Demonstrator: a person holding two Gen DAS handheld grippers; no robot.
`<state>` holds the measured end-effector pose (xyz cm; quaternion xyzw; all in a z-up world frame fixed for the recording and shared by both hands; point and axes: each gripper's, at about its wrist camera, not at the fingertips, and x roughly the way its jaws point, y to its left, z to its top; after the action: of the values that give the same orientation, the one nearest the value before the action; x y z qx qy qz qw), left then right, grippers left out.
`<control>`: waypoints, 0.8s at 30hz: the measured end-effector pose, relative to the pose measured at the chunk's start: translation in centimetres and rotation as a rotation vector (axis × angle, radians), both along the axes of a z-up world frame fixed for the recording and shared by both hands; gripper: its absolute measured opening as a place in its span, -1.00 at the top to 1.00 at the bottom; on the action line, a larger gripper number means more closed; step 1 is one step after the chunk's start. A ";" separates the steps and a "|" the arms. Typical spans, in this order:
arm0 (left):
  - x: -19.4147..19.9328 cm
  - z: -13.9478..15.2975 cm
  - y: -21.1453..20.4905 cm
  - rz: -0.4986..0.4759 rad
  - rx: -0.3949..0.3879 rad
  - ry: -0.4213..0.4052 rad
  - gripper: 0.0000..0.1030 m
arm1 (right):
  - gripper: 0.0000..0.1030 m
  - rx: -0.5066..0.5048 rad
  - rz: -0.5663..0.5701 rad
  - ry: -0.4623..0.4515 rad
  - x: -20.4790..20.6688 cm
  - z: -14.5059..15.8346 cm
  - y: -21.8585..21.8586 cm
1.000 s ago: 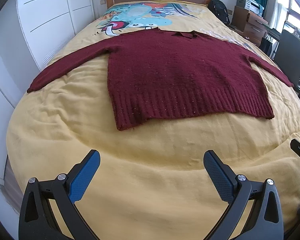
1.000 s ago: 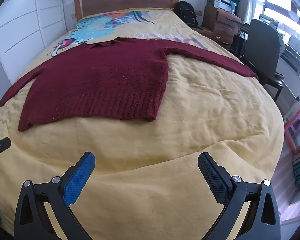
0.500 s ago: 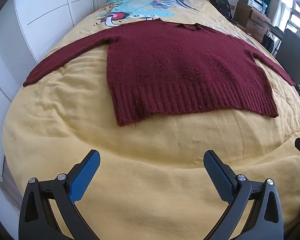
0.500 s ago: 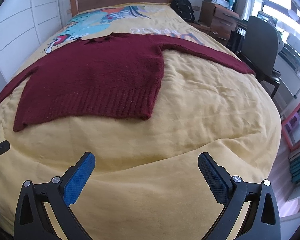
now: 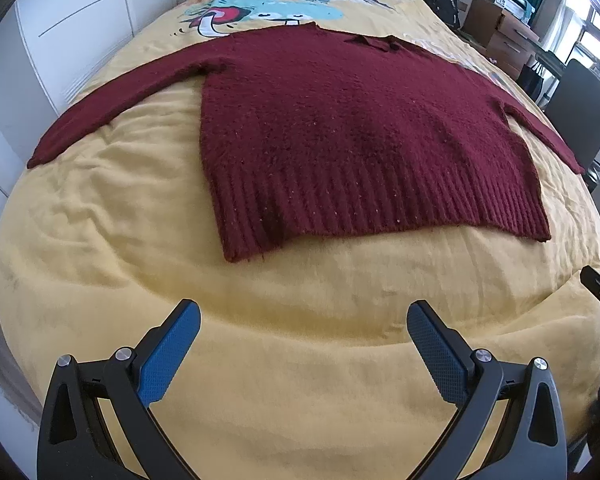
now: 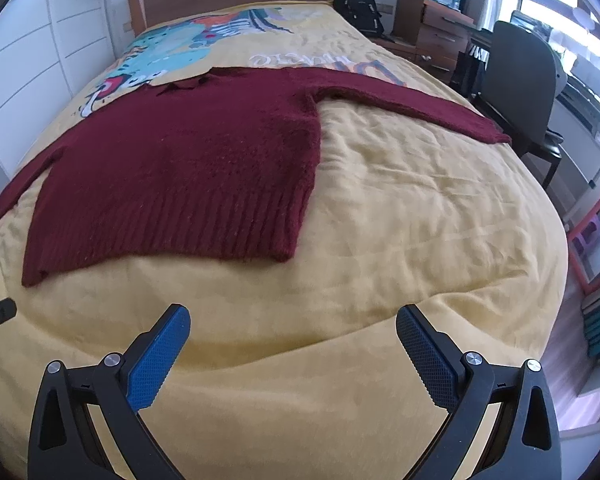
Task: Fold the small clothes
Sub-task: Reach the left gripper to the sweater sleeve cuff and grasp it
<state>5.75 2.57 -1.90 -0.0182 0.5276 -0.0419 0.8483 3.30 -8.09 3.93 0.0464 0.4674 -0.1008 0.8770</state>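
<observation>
both grippers nearer the sweater [image 5: 352,132], jaws still wide.

Daylight comes from the windows [image 6: 572,40] on the right, bright and partly overexposed there. The bed [image 5: 100,208] is evenly lit, with soft shadows in its folds. Both views are sharp, strongly curved at the edges, with dark corners.

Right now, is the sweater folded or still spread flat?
Spread flat: the sweater lies open on the bed, both sleeves stretched outward, no folds.
</observation>
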 end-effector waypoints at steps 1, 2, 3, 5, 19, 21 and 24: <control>0.2 0.0 0.2 0.002 -0.010 0.008 -0.98 | -1.00 0.000 -0.004 0.000 0.3 0.0 -0.1; 0.5 0.1 0.3 0.006 -0.020 0.014 -0.98 | -1.00 0.002 -0.009 0.001 0.7 0.0 -0.3; 0.8 0.1 0.6 0.013 -0.031 0.021 -0.98 | -1.00 0.004 -0.013 0.000 1.0 0.0 -0.4; 1.4 0.4 1.2 0.026 -0.043 0.026 -0.98 | -1.00 0.001 -0.018 0.000 1.7 0.1 -0.6; 10.8 3.5 17.9 0.419 -0.068 -0.098 -0.98 | -1.00 -0.043 -0.038 -0.004 7.1 1.2 0.1; 12.2 3.4 21.1 0.471 -0.085 -0.118 -0.98 | -1.00 -0.046 -0.039 0.002 7.6 1.2 0.4; 14.0 3.1 25.8 0.518 -0.164 -0.112 -0.98 | -1.00 -0.060 -0.032 0.005 8.3 1.3 1.0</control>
<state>19.79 28.32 1.24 -0.2187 0.4526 0.1329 0.8542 11.59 -7.11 5.27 0.0274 0.4656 -0.1289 0.8751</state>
